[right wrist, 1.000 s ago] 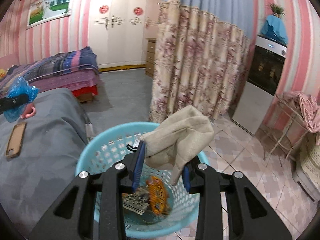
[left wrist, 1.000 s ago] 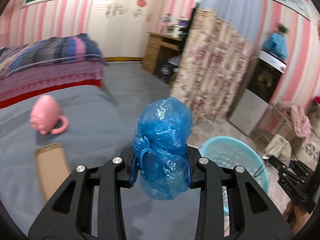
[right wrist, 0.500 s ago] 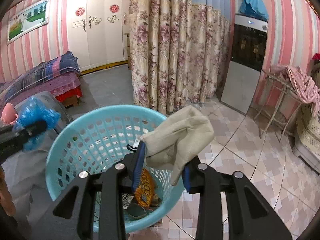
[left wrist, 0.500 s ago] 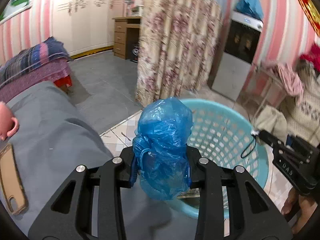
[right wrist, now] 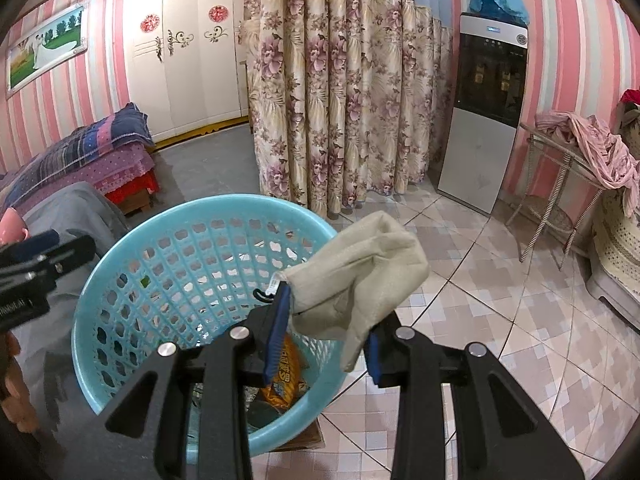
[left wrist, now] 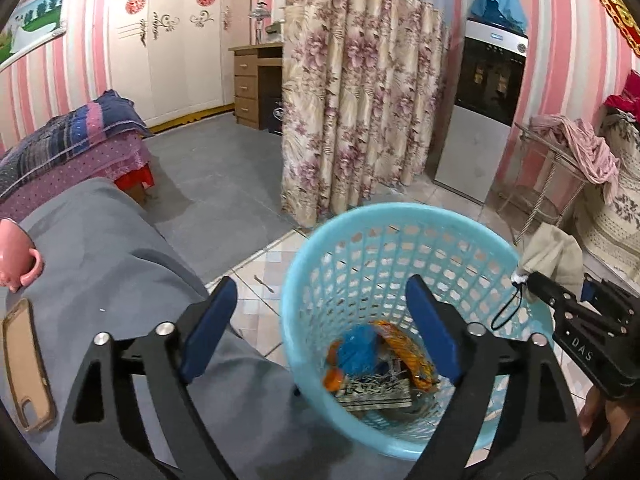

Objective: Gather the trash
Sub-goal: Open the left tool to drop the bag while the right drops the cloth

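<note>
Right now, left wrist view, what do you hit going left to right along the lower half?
Phone case → pink mug → left claw, open over the blue basket → beige cloth held in the right claw.

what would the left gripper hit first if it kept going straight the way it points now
Probably the trash at the bottom of the blue basket: the open left gripper aims into its mouth, toward the blue plastic bag lying there. Depth is uncertain.
</note>
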A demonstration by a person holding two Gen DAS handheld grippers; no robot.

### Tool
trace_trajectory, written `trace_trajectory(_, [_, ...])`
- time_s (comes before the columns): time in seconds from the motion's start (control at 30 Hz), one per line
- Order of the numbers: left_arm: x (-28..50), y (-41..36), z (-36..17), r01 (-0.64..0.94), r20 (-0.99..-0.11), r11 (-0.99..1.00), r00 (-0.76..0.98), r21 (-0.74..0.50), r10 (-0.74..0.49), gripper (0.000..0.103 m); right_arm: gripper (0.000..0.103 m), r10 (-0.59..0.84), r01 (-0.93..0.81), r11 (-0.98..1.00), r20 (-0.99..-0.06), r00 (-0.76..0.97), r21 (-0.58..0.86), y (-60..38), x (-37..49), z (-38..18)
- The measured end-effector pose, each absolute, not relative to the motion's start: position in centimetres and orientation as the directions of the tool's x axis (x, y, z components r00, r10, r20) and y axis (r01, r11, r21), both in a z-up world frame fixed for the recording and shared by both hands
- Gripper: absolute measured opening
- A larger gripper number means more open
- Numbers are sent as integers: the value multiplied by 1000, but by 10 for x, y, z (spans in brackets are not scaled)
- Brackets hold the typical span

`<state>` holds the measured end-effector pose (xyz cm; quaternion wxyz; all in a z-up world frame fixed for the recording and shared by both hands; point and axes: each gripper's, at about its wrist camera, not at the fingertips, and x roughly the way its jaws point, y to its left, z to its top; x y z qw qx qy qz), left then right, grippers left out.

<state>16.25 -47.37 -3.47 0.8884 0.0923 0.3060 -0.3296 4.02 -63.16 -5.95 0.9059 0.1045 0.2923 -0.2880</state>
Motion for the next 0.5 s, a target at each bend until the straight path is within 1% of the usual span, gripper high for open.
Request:
trace_trajectory(0.13, [172,-460,-28,615,-596,788,623,-27,-506,90,34,-455,573,819,-591,666,16,-624,48,-61])
trace_trajectory(0.27, [182,-444,-21,586,-593,810,642,-29,-486,92,36,-453,568,823,-590,668,12,-616,59,-61])
trace_trajectory(0.33, [185,-435,-17,570,-588,821,657,-23,-472,94,40,-458,571,821,-587,668,9,-611,66,-62])
trace_trajectory(0.4, [188,-426,-13,550,-586,835,669,-23,-457,97,55,-466,575,818,-578,669,6,-605,72,-61])
trace_trajectory(0.43, [190,-422,-11,543,-586,839,671,-29,-454,97,60,-469,575,818,-575,671,4,-602,76,-61])
trace_trajectory(0.47, [192,-417,-9,536,-586,843,672,-39,-454,97,70,-475,577,817,-570,670,-2,-599,79,-61])
trace_trajectory(0.5, [193,-413,-8,532,-585,845,673,-44,-454,97,76,-481,580,815,-567,669,-7,-597,80,-60])
